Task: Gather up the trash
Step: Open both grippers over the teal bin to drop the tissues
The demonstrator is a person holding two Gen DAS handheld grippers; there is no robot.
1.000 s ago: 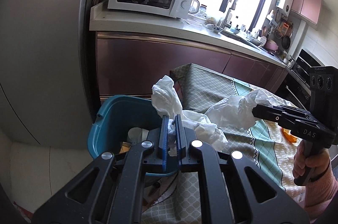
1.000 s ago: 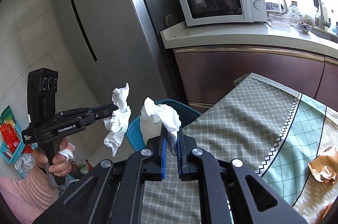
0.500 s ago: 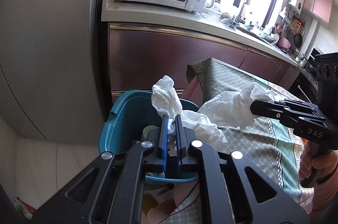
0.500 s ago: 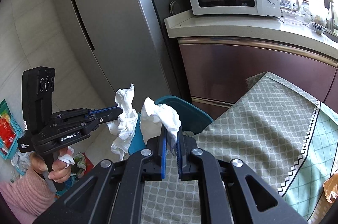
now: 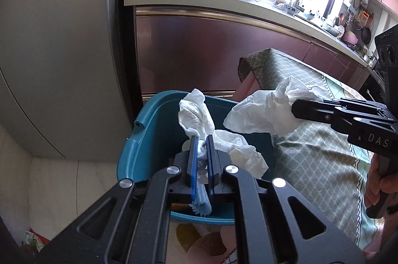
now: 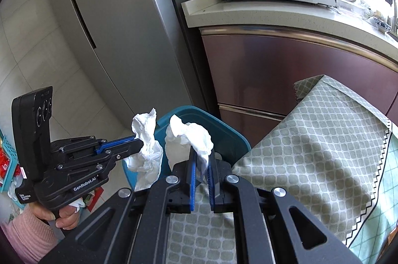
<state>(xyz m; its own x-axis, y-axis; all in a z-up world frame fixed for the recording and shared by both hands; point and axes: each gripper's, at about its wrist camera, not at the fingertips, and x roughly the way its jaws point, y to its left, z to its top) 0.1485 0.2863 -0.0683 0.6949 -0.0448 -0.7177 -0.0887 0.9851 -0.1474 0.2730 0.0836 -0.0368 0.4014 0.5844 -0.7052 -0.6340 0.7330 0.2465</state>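
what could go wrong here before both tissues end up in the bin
The right hand-held gripper holds its crumpled tissue near the teal bin's rim beside the tablecloth; released now, it could land on the cloth. The left hand-held gripper's tissue might catch on the blue pads.

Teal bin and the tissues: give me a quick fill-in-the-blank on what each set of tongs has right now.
1. The left tongs are shut on a crumpled white ____.
2. The right tongs hold a second tissue just in front of the ____ bin.
3. On the counter stands a white ____.

Missing: tissue; teal; microwave
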